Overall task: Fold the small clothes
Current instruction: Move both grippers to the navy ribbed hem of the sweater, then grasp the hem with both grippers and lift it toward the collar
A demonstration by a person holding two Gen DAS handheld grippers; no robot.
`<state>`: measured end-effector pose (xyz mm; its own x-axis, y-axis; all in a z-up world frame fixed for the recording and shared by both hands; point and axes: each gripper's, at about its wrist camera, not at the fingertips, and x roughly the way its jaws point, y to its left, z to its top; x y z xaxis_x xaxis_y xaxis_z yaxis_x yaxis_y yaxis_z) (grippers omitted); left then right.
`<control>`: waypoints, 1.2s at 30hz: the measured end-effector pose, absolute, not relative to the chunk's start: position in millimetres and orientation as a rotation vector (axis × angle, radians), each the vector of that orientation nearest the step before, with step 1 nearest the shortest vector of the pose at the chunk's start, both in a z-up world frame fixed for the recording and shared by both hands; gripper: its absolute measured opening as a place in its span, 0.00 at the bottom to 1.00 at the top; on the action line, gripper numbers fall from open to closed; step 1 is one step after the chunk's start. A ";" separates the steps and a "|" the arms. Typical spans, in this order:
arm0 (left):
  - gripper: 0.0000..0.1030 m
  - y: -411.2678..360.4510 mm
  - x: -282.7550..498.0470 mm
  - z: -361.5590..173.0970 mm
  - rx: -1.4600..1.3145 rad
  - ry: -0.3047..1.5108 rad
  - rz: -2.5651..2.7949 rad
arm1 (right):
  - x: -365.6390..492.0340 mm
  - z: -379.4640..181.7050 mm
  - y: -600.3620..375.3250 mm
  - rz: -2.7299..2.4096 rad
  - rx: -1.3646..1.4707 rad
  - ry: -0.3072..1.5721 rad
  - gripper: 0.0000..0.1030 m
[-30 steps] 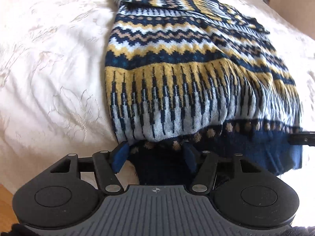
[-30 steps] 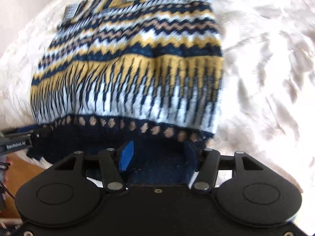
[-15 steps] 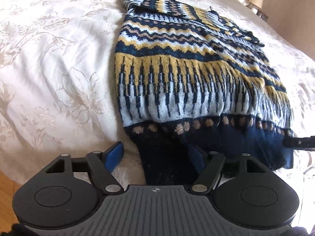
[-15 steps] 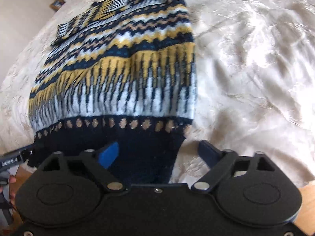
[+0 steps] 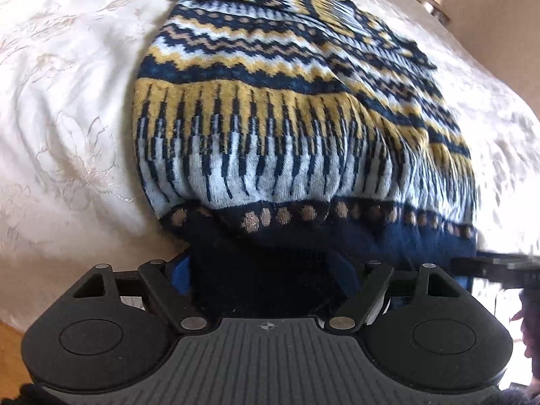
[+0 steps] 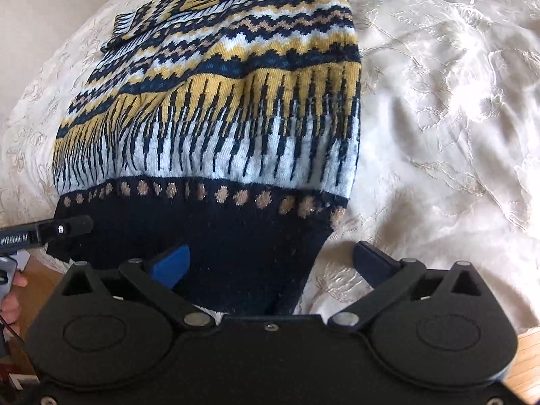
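- While the sweater (image 5: 293, 128) lies flat on the bed (image 5: 67, 101), its dark navy hem hangs over the near edge, toward both grippers.
- Its pattern runs in bands: navy with tan dots at the hem, then white and yellow with dark vertical streaks, then zigzags toward the far end, where a folded-in sleeve shows.
- Left gripper (image 5: 266, 270): the jaws stand spread and have just been opening. The hem's near left corner lies between them. The left blue pad is just beside the fabric's left edge; the right pad is half hidden by the knit — whether either pad touches the cloth I cannot tell, but neither pinches it.
- Right gripper (image 6: 270, 260): the jaws are spread wide and have just been opening. The hem's near right corner lies between them, closer to the left pad, which sits against or over the dark fabric. The right pad (image 6: 371, 260) stands clear of the sweater, over the bare bedspread.
- In the right wrist view the left gripper's finger (image 6: 60, 227) reaches in from the left to the hem's left corner, and part of a hand (image 6: 10, 300) shows below it.
- In the left wrist view the right gripper's finger (image 5: 489, 268) comes in from the right, near the hem's right corner.
- Wood floor (image 6: 530, 354) shows beyond the bed's near edge — at the lower corners of both views.
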<state>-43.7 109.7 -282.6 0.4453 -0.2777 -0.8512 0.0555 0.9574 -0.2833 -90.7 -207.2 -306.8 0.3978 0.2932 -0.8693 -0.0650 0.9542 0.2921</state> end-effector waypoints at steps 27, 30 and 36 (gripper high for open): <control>0.78 181.3 -70.9 -293.7 -0.782 1.024 -0.189 | -89.8 -316.7 -253.6 0.180 0.709 1.209 0.33; 0.76 183.5 -78.1 -292.1 -0.746 1.028 -0.179 | -93.6 -314.1 -256.1 0.170 0.701 1.199 0.25; 0.55 181.9 -76.2 -291.2 -0.647 1.049 -0.174 | -96.5 -314.3 -257.0 0.168 0.687 1.202 0.38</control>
<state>-76.2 181.9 -291.2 0.5036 -0.4305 -0.7490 -0.1652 0.8030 -0.5726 -96.5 -257.0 -314.3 0.3758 0.4687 -0.7994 0.2318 0.7877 0.5708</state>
